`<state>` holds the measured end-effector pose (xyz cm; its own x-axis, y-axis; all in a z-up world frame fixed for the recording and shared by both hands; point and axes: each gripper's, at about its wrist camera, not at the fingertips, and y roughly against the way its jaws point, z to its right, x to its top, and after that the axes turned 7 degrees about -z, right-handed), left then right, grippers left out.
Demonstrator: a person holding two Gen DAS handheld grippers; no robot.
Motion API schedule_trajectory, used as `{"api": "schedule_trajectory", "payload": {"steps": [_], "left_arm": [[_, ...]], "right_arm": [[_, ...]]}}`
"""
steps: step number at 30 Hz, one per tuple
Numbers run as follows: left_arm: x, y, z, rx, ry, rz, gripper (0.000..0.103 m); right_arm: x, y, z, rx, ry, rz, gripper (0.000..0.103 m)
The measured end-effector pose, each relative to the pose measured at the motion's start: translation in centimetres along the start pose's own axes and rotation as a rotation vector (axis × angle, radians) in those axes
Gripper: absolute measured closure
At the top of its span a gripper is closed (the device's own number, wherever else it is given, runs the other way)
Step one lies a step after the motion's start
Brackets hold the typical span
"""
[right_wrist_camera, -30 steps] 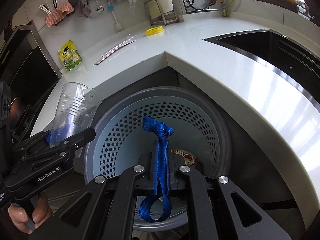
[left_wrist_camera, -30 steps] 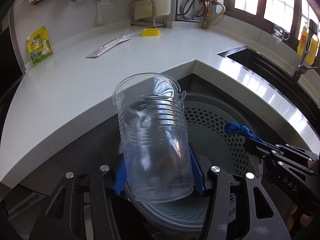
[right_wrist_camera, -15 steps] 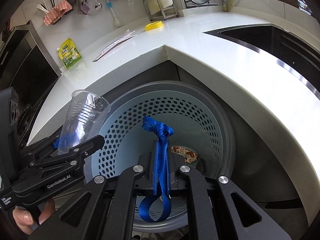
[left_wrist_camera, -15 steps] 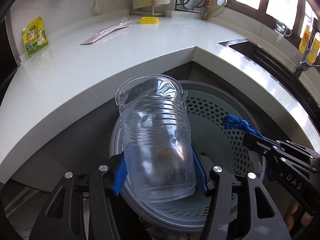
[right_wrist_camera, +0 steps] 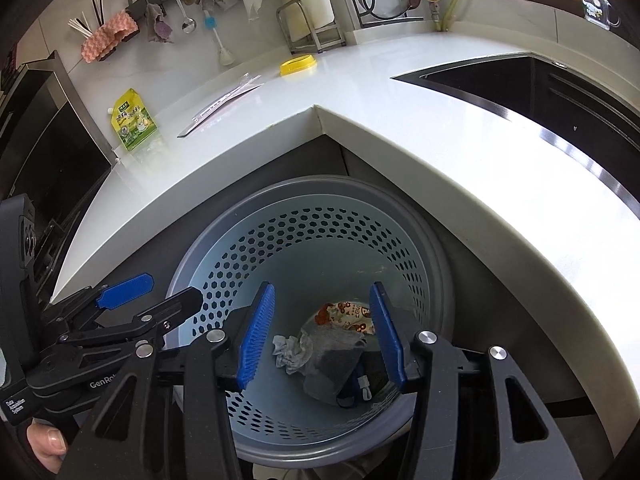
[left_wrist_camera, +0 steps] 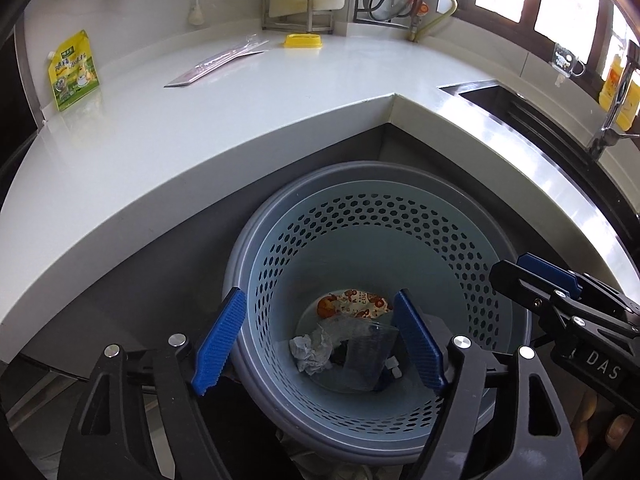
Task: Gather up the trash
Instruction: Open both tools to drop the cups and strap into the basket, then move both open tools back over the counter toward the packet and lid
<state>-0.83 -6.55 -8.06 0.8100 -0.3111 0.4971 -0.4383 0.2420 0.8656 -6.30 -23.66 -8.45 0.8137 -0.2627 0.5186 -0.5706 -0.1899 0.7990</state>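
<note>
A blue perforated trash basket (left_wrist_camera: 460, 240) (right_wrist_camera: 280, 240) stands on the floor in the counter's corner. In it lie a clear plastic cup (left_wrist_camera: 366, 356) (right_wrist_camera: 328, 364), a crumpled tissue (left_wrist_camera: 310, 354) (right_wrist_camera: 290, 350), a printed wrapper (left_wrist_camera: 352, 304) (right_wrist_camera: 344, 314) and a blue strap (right_wrist_camera: 352, 390). My left gripper (left_wrist_camera: 320, 344) is open and empty above the basket. My right gripper (right_wrist_camera: 322, 338) is open and empty above it too. Each gripper shows at the edge of the other's view, the right (left_wrist_camera: 560, 300) and the left (right_wrist_camera: 120, 312).
On the white counter (left_wrist_camera: 200, 128) lie a green-yellow pouch (left_wrist_camera: 72, 70) (right_wrist_camera: 134, 118), a long clear package (left_wrist_camera: 218, 62) (right_wrist_camera: 220, 102) and a yellow lid (left_wrist_camera: 302, 40) (right_wrist_camera: 298, 65). A sink (right_wrist_camera: 540, 92) is at the right. Utensils hang on the back wall.
Both grippers have opened. The clear cup dropped from the left one and the blue strap from the right one into the basket.
</note>
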Motion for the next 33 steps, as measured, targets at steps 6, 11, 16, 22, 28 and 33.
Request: {"api": "schedule_trajectory", "payload": {"steps": [6,11,16,22,28,33], "left_arm": [[0.0,0.0,-0.3,0.006,0.008,0.005,0.023],[0.2,0.2,-0.7,0.016,0.016,0.020,0.021],[0.5,0.7,-1.1,0.021,0.023,0.037,0.019],[1.3,1.8,-2.2,0.030,0.046,0.076,0.015],[2.6,2.9,-3.6,0.046,0.073,0.102,0.013],[4.1,3.9,-4.8,0.069,0.085,0.137,0.012]], "right_arm": [[0.0,0.1,0.1,0.002,-0.008,0.005,0.055],[0.0,0.4,0.3,0.005,-0.015,0.021,0.055],[0.1,0.8,0.5,0.004,-0.022,0.035,0.053],[0.8,0.8,0.4,0.014,-0.030,0.039,0.053],[1.9,1.0,-0.2,0.007,-0.016,0.047,0.051],[3.5,1.1,-0.7,0.014,-0.002,0.059,0.051]]}}
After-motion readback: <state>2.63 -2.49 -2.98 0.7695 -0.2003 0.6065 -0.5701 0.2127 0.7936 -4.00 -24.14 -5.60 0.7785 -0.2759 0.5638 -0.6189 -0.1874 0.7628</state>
